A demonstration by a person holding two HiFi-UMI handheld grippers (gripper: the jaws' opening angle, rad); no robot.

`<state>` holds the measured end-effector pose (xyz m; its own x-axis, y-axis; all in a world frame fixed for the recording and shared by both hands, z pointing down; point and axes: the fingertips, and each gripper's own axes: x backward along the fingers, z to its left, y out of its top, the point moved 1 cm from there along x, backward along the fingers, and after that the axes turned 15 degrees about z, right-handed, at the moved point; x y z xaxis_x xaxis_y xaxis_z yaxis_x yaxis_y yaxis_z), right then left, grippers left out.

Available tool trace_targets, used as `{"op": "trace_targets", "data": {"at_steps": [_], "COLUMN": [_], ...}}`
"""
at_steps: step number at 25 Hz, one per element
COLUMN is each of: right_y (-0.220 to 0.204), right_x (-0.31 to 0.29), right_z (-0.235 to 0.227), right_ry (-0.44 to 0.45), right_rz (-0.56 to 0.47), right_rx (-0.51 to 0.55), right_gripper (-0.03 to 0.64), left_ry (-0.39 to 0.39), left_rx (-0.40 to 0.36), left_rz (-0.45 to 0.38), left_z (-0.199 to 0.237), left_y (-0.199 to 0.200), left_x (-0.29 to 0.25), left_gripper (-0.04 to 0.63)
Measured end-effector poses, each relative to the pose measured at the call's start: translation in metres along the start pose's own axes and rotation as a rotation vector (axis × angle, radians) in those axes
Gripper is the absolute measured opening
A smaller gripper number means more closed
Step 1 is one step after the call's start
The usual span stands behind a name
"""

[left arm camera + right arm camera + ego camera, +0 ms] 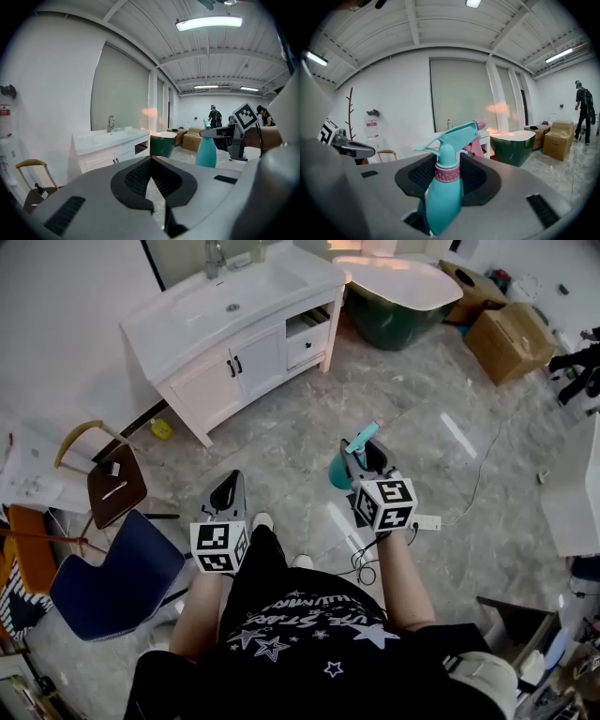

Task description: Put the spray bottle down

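A teal spray bottle [341,471] with a pink collar and pink nozzle stands upright between the jaws of my right gripper [361,454], which is shut on its body below the collar. In the right gripper view the bottle [443,187] fills the middle, trigger to the left, nozzle to the far right. It hangs in the air above the marble floor. My left gripper [228,486] is level with it at the left, shut, nothing between its pads [140,176]. From the left gripper view the bottle [205,152] shows at the right, held by the other gripper.
A white vanity with a sink [234,315] stands ahead at the left, a green bathtub [398,306] beside it, cardboard boxes [511,338] at the far right. A blue chair [112,582] and a brown chair [114,491] are at my left. A power strip [427,521] lies on the floor.
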<state>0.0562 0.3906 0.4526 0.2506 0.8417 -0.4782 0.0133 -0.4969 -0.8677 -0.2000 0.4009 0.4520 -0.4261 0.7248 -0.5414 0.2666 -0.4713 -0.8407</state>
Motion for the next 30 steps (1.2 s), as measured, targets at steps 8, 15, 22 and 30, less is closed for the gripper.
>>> {"op": "trace_targets", "data": {"at_steps": [8,15,22,30], "right_y": [0.008,0.057,0.124,0.225], "right_x": [-0.036,-0.107,-0.228,-0.341], "right_z": [-0.018,-0.066,-0.097,-0.130], "right_ry": [-0.023,-0.070,-0.072,-0.093], "right_rz": [0.025,0.036,0.052,0.024], "right_rx": [-0.038,-0.013,-0.043,-0.066], "right_gripper": [0.164,0.164,0.164,0.164], "left_ry": [-0.057,-0.090,-0.134,-0.146], "left_rx": [0.011,0.008,0.027,0.009], "left_rz": [0.019,0.000,-0.011,0.001], "left_z": [0.018,0.054,0.116,0.185], "left_y": [0.016,0.071,0.138,0.216], "left_x": [-0.051,-0.142,-0.244,-0.337], "left_gripper": [0.015,0.015,0.015,0.015]}}
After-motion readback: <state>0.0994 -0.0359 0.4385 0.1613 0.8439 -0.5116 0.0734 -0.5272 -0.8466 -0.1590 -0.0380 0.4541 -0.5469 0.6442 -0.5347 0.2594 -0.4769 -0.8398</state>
